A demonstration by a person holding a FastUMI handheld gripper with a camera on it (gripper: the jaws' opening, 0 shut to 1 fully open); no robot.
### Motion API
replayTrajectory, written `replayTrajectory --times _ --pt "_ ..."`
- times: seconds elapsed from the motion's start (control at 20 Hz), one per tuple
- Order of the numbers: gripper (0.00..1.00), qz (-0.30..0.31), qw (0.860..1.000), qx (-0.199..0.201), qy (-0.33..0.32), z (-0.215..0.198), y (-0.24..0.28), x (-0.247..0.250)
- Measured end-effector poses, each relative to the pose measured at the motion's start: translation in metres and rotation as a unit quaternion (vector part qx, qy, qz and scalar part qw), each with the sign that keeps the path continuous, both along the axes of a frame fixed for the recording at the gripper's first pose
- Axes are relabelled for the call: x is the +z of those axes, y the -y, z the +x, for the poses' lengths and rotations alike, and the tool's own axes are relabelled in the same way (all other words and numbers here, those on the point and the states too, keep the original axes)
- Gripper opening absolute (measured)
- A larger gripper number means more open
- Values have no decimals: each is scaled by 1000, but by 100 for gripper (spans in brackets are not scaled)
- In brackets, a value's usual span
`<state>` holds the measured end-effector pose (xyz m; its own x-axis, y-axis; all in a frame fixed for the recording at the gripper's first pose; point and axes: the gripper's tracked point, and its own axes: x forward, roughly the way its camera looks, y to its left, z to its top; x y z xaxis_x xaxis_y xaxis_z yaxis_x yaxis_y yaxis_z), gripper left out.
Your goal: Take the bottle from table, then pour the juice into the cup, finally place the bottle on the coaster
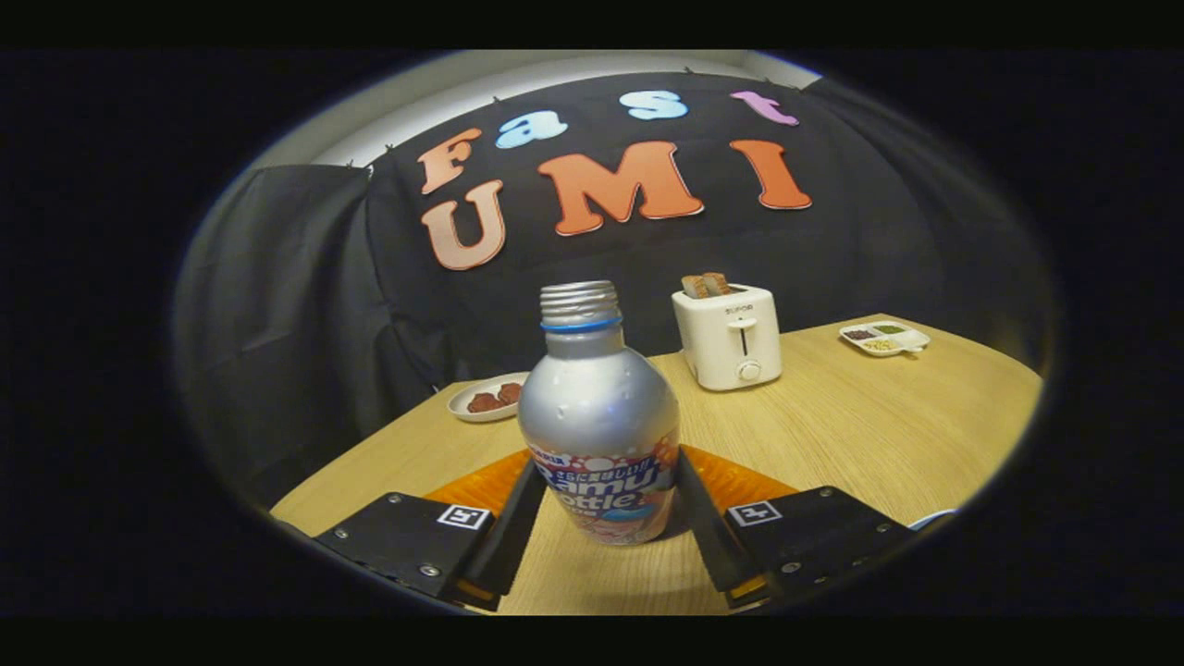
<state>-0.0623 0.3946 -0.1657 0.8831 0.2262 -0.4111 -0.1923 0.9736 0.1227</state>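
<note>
You have the gripper (606, 504) around the bottle (599, 416), with one of the fingers (518, 523) against the label on each side, so the fingers look clamped on the lower body of the bottle. The bottle stands upright between them, silver with a printed label, its cap off and the threaded neck with a blue ring open at the top. Whether its base rests on the table (860, 435) or has just cleared it cannot be told from this view.

An orange coaster (740, 481) lies on the wood just behind the bottle, its edges showing past both fingers. Beyond it stand a white toaster (733, 338) with bread in the slot, a small plate (486, 400) of brown pieces, and a divided dish (883, 338) near the far edge of the table.

My reading is that you are in the first step, taking the bottle from the table. The cup cannot be made out here, so the next move calls for a straight lift with the bottle kept upright, since the open neck will spill if you tilt early, then a turn to find the cup before you pour. The grip sits low on a rounded, smooth body; hold firmly so it does not slip or rock.
</note>
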Motion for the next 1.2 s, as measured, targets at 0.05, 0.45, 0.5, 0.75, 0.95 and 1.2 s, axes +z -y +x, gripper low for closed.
replayTrajectory --times 0.05,0.45,0.5,0.75,0.95,1.2 --pt "78 -5 1000 -2 5 5 0 -1" --pt "78 -35 999 -10 -5 29 2 -30" --pt "78 -36 999 -10 -8 29 3 -32" --pt "79 -51 999 -1 7 30 1 -32" --pt "82 -51 999 -9 -16 23 2 -38" --pt "97 -59 998 -17 -29 3 14 -17"
